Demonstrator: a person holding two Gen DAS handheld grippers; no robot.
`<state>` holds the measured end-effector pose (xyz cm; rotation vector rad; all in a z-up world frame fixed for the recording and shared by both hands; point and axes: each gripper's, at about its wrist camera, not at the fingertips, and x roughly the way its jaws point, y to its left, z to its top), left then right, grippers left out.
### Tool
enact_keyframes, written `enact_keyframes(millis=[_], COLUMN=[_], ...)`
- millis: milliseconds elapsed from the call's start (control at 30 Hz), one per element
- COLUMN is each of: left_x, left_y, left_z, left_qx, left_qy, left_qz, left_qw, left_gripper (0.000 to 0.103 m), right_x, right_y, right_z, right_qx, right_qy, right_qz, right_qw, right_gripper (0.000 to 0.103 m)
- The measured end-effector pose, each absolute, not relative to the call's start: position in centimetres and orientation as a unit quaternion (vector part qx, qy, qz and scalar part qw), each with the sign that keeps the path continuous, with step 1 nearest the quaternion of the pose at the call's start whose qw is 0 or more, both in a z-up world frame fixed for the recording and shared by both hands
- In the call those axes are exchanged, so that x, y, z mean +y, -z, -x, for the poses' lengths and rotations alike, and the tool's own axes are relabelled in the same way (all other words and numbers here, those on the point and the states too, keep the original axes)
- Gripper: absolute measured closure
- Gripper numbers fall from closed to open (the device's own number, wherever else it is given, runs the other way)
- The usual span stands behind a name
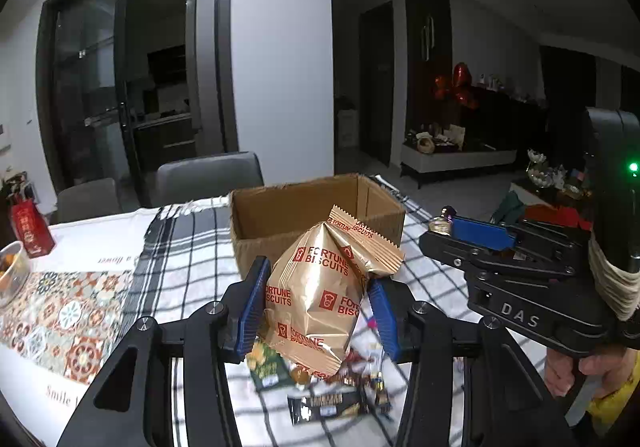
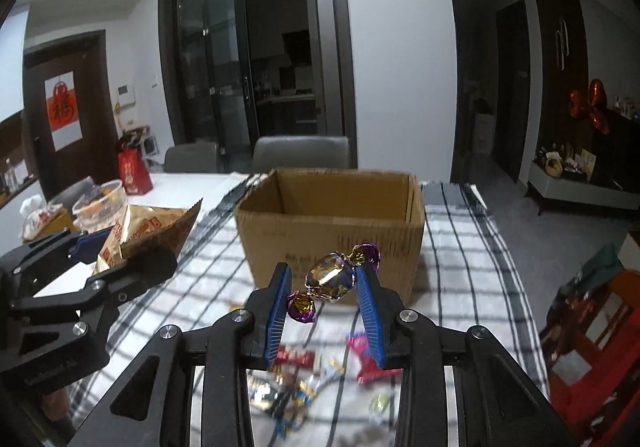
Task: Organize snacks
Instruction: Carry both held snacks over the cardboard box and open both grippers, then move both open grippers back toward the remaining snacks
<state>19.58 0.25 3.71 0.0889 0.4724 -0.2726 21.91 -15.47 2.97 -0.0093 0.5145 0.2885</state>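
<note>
- The left gripper [image 1: 316, 303] is clamping a gold biscuit packet [image 1: 316, 299] between its blue fingers [image 1: 252, 303], holding it up off the table, just on the near side of the cardboard box [image 1: 280, 207].
- The packet is standing roughly upright with its crimped top [image 1: 360, 231] leaning toward the box, and red "FORTUNE BISCUITS" lettering is showing across it.
- The right gripper [image 2: 326, 287] is pinching a wrapped candy [image 2: 330, 279] in gold and purple foil; its fingers [image 2: 370, 319] are pressing the candy from both sides, with the twisted ends sticking out near and far.
- The candy is hanging in the air just in front of the box's near wall [image 2: 332, 231], below the rim.
- The box is sitting open on a black-and-white checked cloth [image 2: 460, 247] that is covering the table, near the far edge; its inside is mostly hidden from here.
- A loose heap of small snacks [image 2: 296, 379] is lying on the cloth below the grippers, blurred; a dark bar [image 1: 328, 405] and a green packet [image 1: 266, 365] are showing among them.
- Both grippers are working side by side, the left one appearing at the left edge of the right view with the gold packet in it.
- A red gift bag [image 1: 30, 231] and a clear bowl [image 1: 12, 271] are resting on the far left of the table, and two grey chairs [image 2: 302, 153] are standing behind it.
</note>
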Motion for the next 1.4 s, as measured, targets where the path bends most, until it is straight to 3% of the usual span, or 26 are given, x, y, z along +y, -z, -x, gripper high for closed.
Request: enact_keyframes(millis=[500,900,1000,1033,1133,1400], left_x=[0.3,-0.6,-0.9,-0.9,-0.7,0.1], left_y=[-4.9,-3.7,-3.5,-3.4,-3.4,-4.6], left_z=[-31.1,-39.6,-40.9,-41.2,-41.6,-38.4], left_qx=[0.290,0.355,0.359,0.360,0.358,0.339], left_qy=[0.132,0.117,0.105,0.102,0.091,0.087], left_qz=[-0.013,-0.028,-0.038,-0.041,-0.049,-0.044], left_qw=[0.948,0.927,0.926,0.926,0.928,0.936], left_gripper=[0.055,0.055,0.051,0.044,0.036,0.021], right_x=[-15.8,-15.9,-15.7,-15.5,-15.6,-16.9], right_y=[-4.9,-2.6,-2.3,-2.2,-2.2,-3.0], right_z=[-32.1,-38.9,-39.8,-40.1,-40.2,-37.8], right_qx=[0.273,0.335,0.344,0.346,0.344,0.343], right_qy=[-0.147,-0.135,-0.129,-0.127,-0.103,-0.101], right_qz=[0.022,0.024,0.027,0.030,0.034,0.019], right_qw=[0.951,0.932,0.930,0.929,0.933,0.934], right_gripper=[0.068,0.068,0.067,0.065,0.046,0.044])
